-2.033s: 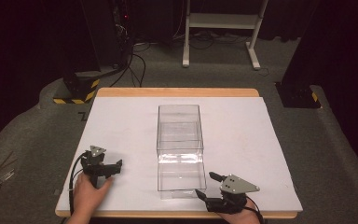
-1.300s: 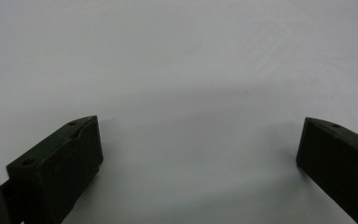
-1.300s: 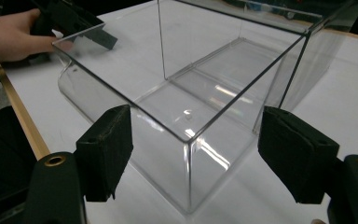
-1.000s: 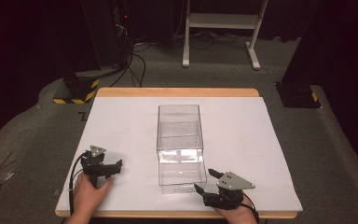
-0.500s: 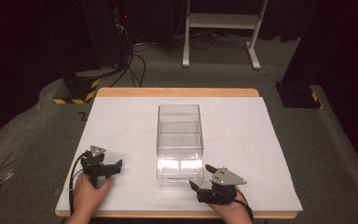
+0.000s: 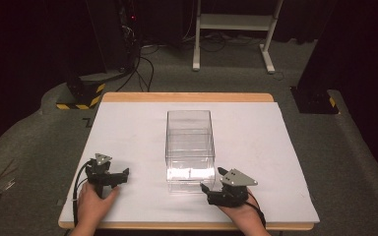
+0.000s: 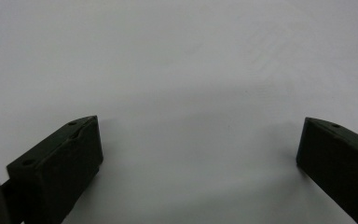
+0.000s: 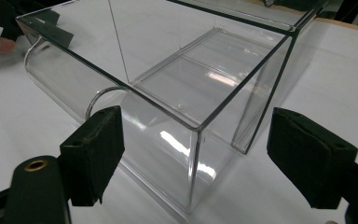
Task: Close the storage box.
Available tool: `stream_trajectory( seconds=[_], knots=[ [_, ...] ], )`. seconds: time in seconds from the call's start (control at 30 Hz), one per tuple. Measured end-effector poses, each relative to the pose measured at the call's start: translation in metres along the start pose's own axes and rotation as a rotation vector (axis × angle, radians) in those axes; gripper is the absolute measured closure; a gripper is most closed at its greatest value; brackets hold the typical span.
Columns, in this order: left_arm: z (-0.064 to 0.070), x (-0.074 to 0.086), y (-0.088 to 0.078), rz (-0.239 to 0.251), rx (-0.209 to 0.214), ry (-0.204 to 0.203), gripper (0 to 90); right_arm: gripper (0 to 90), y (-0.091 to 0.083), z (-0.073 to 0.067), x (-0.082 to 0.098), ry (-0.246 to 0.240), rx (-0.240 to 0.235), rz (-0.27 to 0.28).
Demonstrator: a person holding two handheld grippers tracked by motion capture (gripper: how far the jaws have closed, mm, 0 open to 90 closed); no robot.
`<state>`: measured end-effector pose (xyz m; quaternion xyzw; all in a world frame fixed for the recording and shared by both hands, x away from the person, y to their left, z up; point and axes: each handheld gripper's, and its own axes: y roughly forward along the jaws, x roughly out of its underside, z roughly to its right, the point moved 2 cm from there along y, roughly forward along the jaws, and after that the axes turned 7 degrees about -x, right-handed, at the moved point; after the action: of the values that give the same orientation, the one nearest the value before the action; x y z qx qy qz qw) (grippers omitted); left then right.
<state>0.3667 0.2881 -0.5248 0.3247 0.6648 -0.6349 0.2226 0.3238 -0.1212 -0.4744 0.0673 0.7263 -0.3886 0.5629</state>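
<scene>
The right gripper (image 6: pixel 210 180) is opening its jaws; they stand wide on both sides of the near corner of the clear plastic box (image 6: pixel 189 142) and do not press it. The box stands in the middle of the white table (image 6: pixel 128 128). The left gripper (image 6: pixel 119 175), jaws wide and holding nothing, rests well apart on the left.

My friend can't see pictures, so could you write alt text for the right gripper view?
A clear, open-topped rectangular plastic box stands on a white table, one corner pointing at the camera. The right gripper, with two black jaws rising from the bottom edge, is opening; the corner sits between the jaws, untouched.
</scene>
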Motion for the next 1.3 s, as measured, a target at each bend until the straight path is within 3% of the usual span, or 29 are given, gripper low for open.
stream_trajectory(
  seconds=[0.9, 1.3],
  knots=[
    [0.000, 0.000, 0.000, 0.001, 0.000, -0.001, 0.6, 18.8, 0.020, 0.020, -0.011, 0.031, 0.025, -0.009],
    [0.000, 0.000, 0.000, -0.001, 0.000, 0.000, 0.6, 17.6, 0.031, 0.031, -0.017, 0.054, 0.067, -0.001]
  ],
)
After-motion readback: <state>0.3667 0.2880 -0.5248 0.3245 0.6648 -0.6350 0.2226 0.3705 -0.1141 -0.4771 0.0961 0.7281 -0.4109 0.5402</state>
